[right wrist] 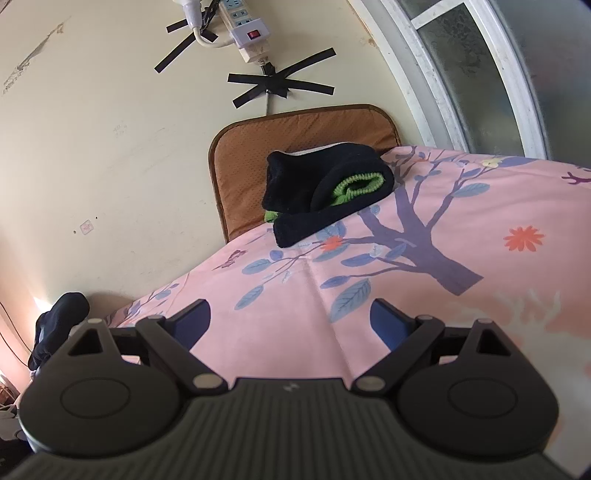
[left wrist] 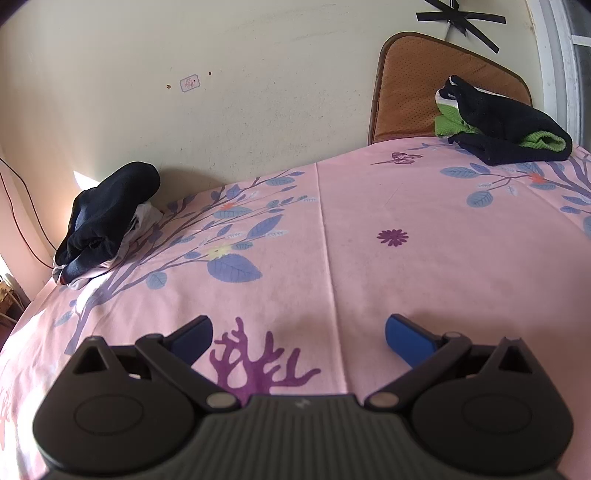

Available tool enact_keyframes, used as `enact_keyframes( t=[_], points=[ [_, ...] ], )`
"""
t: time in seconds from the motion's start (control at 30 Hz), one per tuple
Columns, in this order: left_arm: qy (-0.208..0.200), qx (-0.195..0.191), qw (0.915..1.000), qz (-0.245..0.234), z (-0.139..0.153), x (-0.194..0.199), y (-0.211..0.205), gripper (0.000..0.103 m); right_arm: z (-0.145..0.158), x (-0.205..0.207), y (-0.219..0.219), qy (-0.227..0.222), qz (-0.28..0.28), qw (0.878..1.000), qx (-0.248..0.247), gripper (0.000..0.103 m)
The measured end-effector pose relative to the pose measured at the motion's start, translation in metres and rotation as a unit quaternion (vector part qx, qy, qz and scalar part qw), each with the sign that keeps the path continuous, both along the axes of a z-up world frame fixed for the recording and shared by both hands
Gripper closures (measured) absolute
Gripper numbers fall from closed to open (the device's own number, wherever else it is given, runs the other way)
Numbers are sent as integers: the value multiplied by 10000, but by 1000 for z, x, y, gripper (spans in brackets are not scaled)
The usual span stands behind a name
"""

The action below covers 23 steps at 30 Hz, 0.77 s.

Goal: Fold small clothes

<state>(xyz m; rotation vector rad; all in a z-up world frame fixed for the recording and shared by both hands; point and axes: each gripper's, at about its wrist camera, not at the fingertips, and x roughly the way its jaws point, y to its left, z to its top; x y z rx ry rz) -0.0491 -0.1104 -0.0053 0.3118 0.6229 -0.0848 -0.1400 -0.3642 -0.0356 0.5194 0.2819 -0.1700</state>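
A loose heap of dark and white small clothes (left wrist: 107, 218) lies at the far left of the pink flowered sheet (left wrist: 369, 258), against the wall; the right wrist view shows that heap (right wrist: 59, 325) at its left edge. A neater stack of black and green garments (left wrist: 502, 123) rests at the far right corner, seen closer as the stack (right wrist: 325, 188) in the right wrist view. My left gripper (left wrist: 299, 338) hovers open over bare sheet, nothing between its blue pads. My right gripper (right wrist: 290, 323) is also open and holds nothing, well short of the black and green stack.
A brown perforated cushion (left wrist: 410, 85) leans on the cream wall behind the stack. A power strip (right wrist: 243, 29) and black tape crosses (right wrist: 280, 86) hang on the wall. A window frame (right wrist: 480, 74) borders the right side. Thin cables (left wrist: 26, 206) run down at far left.
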Motion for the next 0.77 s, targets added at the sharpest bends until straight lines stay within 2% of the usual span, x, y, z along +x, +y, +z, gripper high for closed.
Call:
enact_keyframes(
  t=[0.5,0.63,0.77],
  points=[
    [89,-144,9999,-6,0,3,3,0,-1,2,1,113,-49,9999,-74,8],
    [146,-302,9993,-156,1,2,5,0,-1,2,2,115,-48,9999,-81,8],
    [100,-279,9994,-201,1,0,2,0,-1,1,3,98,-58,9999,-108,8]
  ],
)
